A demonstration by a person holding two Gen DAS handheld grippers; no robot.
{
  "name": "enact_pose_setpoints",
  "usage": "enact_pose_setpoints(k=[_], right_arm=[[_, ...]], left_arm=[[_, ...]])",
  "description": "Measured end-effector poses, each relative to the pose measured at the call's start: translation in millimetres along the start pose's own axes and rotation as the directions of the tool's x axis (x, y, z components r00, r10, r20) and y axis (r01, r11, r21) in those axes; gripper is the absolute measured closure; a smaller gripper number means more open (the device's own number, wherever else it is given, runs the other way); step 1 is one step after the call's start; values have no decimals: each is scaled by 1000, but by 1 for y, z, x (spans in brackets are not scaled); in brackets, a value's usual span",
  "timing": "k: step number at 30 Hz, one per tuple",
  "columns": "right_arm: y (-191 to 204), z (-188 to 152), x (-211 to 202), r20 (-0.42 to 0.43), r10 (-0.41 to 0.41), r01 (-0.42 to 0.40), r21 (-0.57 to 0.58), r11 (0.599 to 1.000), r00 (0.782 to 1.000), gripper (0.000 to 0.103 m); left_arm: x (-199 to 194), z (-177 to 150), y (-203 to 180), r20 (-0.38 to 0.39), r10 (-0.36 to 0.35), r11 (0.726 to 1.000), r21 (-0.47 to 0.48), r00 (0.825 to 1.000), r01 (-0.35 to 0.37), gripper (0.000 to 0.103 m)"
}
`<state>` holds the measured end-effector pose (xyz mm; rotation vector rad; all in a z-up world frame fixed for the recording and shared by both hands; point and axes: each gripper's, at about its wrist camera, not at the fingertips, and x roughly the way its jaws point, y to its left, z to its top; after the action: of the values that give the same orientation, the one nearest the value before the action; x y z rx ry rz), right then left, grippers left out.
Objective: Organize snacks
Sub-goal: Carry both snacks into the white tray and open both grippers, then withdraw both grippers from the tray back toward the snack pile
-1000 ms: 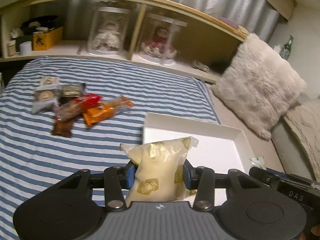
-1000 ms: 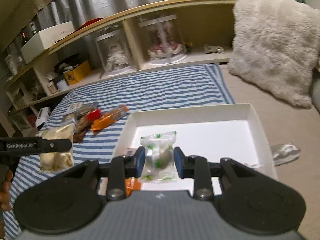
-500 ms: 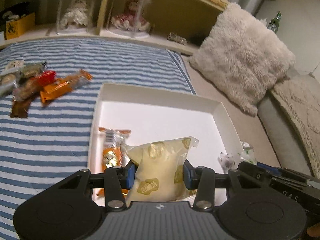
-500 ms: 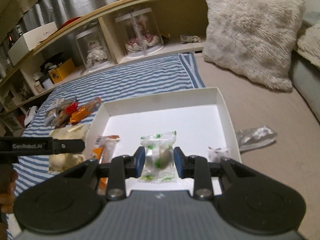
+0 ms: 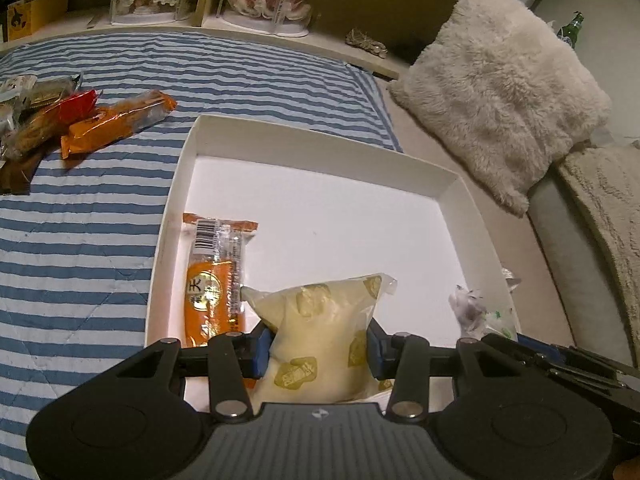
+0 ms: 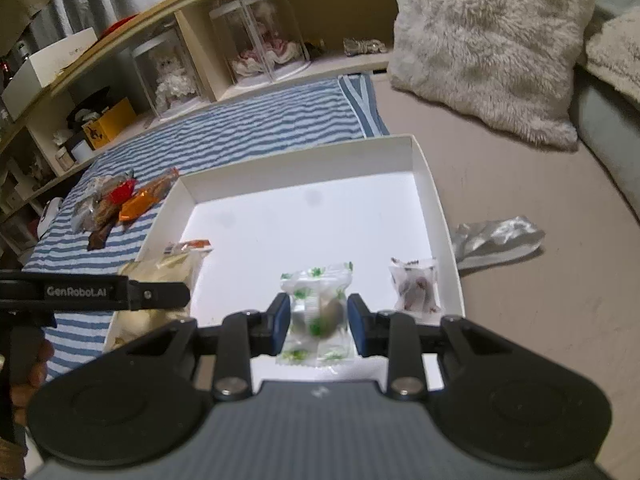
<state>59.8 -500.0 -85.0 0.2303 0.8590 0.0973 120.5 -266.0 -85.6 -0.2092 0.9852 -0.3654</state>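
My left gripper (image 5: 318, 348) is shut on a pale yellow snack bag (image 5: 320, 332), held above the near part of the white tray (image 5: 320, 142). An orange packet (image 5: 214, 280) lies inside the tray along its left wall. My right gripper (image 6: 318, 322) is shut on a clear green-printed candy wrapper (image 6: 316, 304) over the tray's (image 6: 296, 162) near edge. A small clear packet with a dark sweet (image 6: 414, 286) lies in the tray's near right corner. The left gripper and its yellow bag (image 6: 156, 276) show at the left of the right wrist view.
A pile of several snack packets (image 5: 60, 120) lies on the striped blanket (image 5: 80, 240) left of the tray. A silver wrapper (image 6: 496, 238) lies on the beige cover right of it. A fluffy pillow (image 5: 504, 96) and a shelf with display domes (image 6: 256, 32) stand behind.
Both grippers have moved forward and down over the tray, each still holding its snack. The tray now fills more of both views and the orange packet has come into sight.
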Motion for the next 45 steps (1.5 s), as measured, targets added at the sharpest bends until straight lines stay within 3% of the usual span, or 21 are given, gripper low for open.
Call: enact_pose_setpoints(k=[4, 6, 9, 18, 22, 24, 25, 26, 33, 35, 45], right_arm=[[-2, -1, 10, -20, -4, 4, 0, 1000, 1000, 66], [-3, -1, 14, -26, -6, 6, 2, 1000, 1000, 66], [-3, 1, 19, -32, -10, 10, 4, 1000, 999, 66], [-4, 5, 24, -34, -32, 32, 12, 999, 999, 66], [-4, 4, 27, -36, -41, 42, 9, 999, 999, 65], [-4, 2, 27, -32, -34, 35, 14, 999, 999, 50], [-4, 1, 27, -29, -46, 46, 16, 999, 999, 33], [-4, 0, 26, -24, -58, 58, 10, 998, 998, 27], [-5, -5, 15, -38, -85, 84, -7, 996, 996, 15], [-5, -6, 11, -37, -85, 84, -10, 996, 996, 4], [2, -12, -12, -10, -105, 104, -38, 994, 994, 1]], left_arm=[[5, 3, 2, -1, 9, 1000, 13, 1000, -9, 55], [7, 3, 3, -14, 11, 1000, 24, 1000, -11, 47], [8, 2, 3, -19, 22, 998, 51, 1000, -21, 24], [1, -4, 0, -14, 26, 990, 138, 1000, -24, 0], [-4, -6, -2, -4, 38, 984, 176, 999, -36, 0], [-6, -7, -1, -6, 38, 982, 187, 999, -36, 0], [-6, -7, -2, -8, 37, 981, 190, 999, -35, 0], [-7, -8, -1, -9, 37, 980, 194, 999, -34, 0], [-13, -10, 0, -21, 43, 975, 220, 999, -37, 0], [-16, -11, 1, -18, 39, 975, 220, 999, -34, 0], [-38, -12, 5, 7, 34, 974, 226, 999, -34, 0]])
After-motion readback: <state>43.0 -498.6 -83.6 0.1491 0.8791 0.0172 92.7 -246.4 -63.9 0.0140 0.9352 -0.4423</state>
